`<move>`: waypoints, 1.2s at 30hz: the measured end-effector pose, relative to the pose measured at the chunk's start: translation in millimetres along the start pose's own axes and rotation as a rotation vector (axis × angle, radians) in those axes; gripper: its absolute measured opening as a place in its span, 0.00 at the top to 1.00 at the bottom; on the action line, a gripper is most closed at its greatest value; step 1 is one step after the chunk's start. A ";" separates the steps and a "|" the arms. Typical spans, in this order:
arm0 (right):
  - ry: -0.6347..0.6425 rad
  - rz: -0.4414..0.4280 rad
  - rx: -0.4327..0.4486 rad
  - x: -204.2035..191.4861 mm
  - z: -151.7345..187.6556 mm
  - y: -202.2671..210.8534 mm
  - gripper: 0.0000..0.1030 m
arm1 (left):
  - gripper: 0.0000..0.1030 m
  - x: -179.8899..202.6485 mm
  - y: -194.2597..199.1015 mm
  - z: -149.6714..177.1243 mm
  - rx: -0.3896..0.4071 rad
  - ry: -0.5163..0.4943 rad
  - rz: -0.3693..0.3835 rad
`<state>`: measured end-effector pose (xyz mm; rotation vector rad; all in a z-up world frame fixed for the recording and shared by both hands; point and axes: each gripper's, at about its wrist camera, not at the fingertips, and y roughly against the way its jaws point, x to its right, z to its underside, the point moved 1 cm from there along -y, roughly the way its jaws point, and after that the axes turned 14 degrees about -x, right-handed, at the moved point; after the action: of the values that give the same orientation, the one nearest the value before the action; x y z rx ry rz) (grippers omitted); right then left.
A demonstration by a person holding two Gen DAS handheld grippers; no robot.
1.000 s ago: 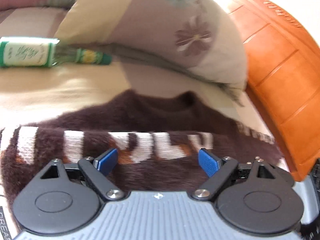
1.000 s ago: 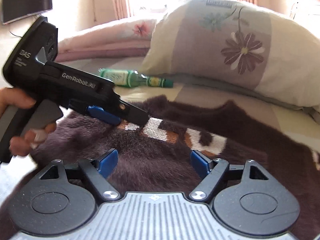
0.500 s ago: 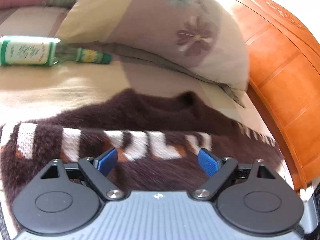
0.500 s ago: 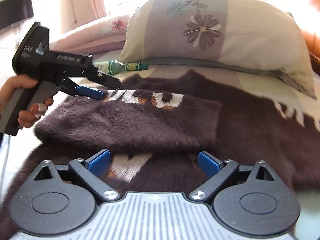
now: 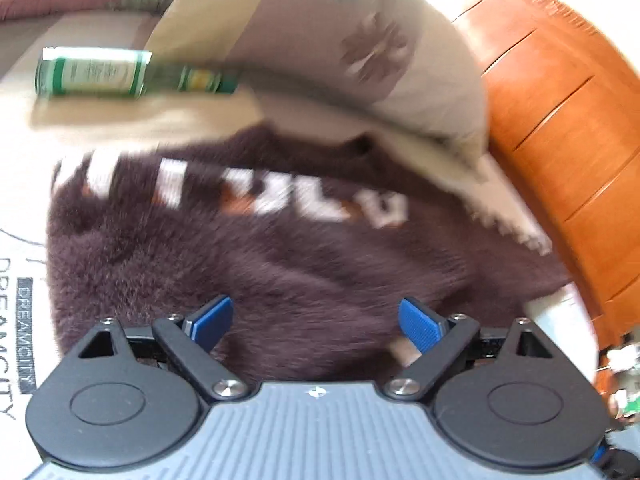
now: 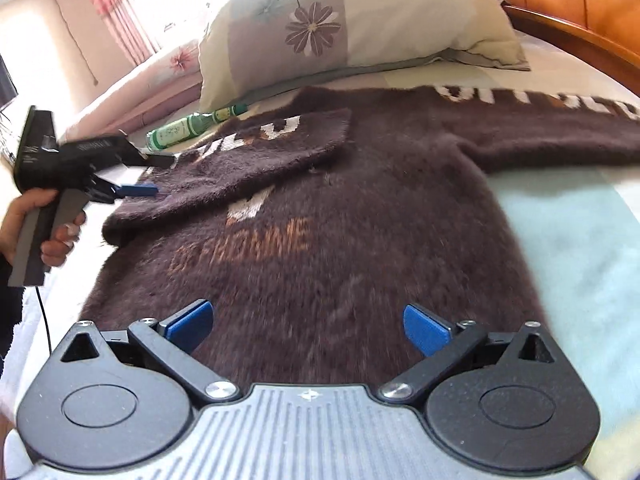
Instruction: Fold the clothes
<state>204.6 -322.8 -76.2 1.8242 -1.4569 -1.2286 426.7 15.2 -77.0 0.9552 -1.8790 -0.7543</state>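
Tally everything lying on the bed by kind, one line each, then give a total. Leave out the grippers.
Brown sweater: 1
Floral pillow: 1
Green glass bottle: 1
Pink folded quilt: 1
Total: 4

The right gripper (image 6: 306, 326) points forward and downward, its blue pads far apart after its jaws have just been opening, with nothing pinched between them. The left gripper (image 5: 316, 322) likewise stands wide, its pads clear of any grip. In the right wrist view a hand (image 6: 38, 228) clasps the left gripper's grey handle, fingers curled around it
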 end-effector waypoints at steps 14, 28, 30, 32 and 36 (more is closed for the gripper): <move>-0.089 0.004 -0.002 10.2 31.5 22.3 0.00 | 0.11 -19.6 39.9 24.7 0.045 0.116 -0.081; -0.040 0.063 0.001 2.5 39.0 28.1 0.00 | 0.10 5.7 54.6 52.6 0.066 0.039 -0.184; 0.001 0.108 -0.003 -2.7 40.3 22.0 0.00 | 0.09 24.0 55.8 66.6 0.046 -0.030 -0.185; 0.071 0.194 -0.004 -12.3 44.2 10.2 0.00 | 0.09 42.0 48.5 83.3 0.010 -0.103 -0.192; 0.161 0.264 -0.077 -21.6 51.4 -14.9 0.00 | 0.09 73.9 25.6 122.8 -0.057 -0.322 -0.298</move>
<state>166.7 -290.3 -105.2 1.5813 -1.4828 -0.9715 285.1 -18.7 -78.7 1.1461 -1.9968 -1.1927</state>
